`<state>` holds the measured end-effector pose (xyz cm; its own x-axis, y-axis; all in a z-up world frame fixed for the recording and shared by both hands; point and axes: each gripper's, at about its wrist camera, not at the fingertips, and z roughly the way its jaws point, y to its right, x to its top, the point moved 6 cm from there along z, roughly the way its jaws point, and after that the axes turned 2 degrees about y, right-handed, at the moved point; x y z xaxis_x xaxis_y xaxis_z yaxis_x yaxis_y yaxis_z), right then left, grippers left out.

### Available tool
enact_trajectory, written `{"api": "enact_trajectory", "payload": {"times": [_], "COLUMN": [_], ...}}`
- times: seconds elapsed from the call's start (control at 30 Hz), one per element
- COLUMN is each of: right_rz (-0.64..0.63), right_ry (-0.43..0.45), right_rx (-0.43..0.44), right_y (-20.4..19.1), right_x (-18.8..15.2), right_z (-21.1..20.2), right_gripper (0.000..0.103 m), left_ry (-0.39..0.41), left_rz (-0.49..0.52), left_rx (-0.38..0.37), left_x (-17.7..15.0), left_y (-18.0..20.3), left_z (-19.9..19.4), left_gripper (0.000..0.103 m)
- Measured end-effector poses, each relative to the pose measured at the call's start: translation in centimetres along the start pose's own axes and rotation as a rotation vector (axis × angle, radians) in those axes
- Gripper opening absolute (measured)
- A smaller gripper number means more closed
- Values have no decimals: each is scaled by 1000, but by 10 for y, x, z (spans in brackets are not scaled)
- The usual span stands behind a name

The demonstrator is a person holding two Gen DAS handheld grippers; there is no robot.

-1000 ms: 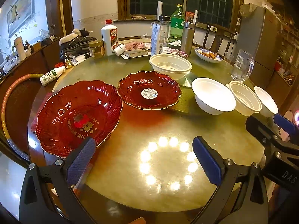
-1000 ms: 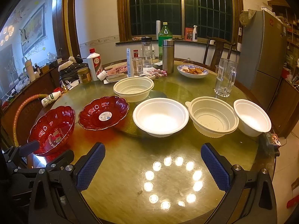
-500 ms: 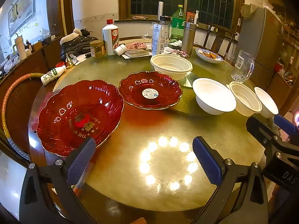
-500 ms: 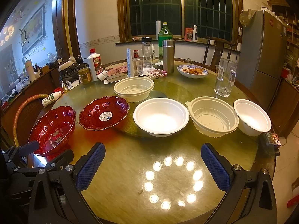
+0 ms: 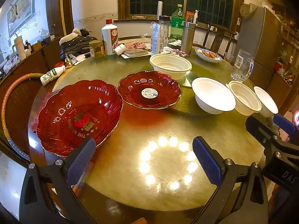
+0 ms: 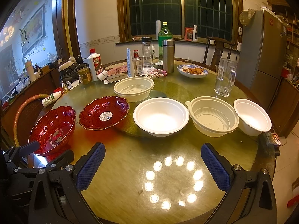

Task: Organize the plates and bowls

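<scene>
Two red scalloped glass dishes sit on the round table: a deep one point(image 5: 78, 115) at the left point(image 6: 53, 130) and a shallower one with a white sticker point(image 5: 149, 91) beside it point(image 6: 104, 114). Several white bowls stand to the right: a smooth one point(image 6: 160, 116) point(image 5: 213, 95), a ribbed one point(image 6: 213, 116) point(image 5: 243, 98), a small smooth one point(image 6: 251, 116) point(image 5: 265, 103), and a ribbed one further back point(image 6: 133, 88) point(image 5: 170, 65). My left gripper point(image 5: 143, 153) is open and empty, its left finger close to the deep dish's near rim. My right gripper point(image 6: 152, 161) is open and empty above bare table.
Bottles, a steel flask point(image 6: 168, 56), a jar and a book crowd the far side. A plate of food point(image 6: 192, 71) and a glass pitcher point(image 6: 225, 78) stand back right. A hose point(image 5: 11, 97) curves by the left edge. A fridge point(image 6: 261, 56) stands at right.
Both views have barely shifted; the left view has crept slightly left and forward. Nothing was taken hold of or moved.
</scene>
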<state>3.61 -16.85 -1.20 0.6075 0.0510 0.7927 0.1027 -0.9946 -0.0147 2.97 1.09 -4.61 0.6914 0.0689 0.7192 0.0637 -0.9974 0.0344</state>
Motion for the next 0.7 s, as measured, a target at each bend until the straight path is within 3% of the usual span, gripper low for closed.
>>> {"api": "enact_trajectory", "payload": {"times": [0.57,0.7], "right_rz": [0,27], "right_ry": [1,6], "right_rx": [3,57], "right_y": [0,-2], "right_x": [1,4], "right_z": [-3,-7], "right_gripper": [103,103], "left_ry": [-7,42], "left_rz": [1,-28], "left_rx": [-13,-51], "left_x": [0,9], "left_y": [0,-25], "left_z": [-2,-22], "left_gripper": [103,103]}}
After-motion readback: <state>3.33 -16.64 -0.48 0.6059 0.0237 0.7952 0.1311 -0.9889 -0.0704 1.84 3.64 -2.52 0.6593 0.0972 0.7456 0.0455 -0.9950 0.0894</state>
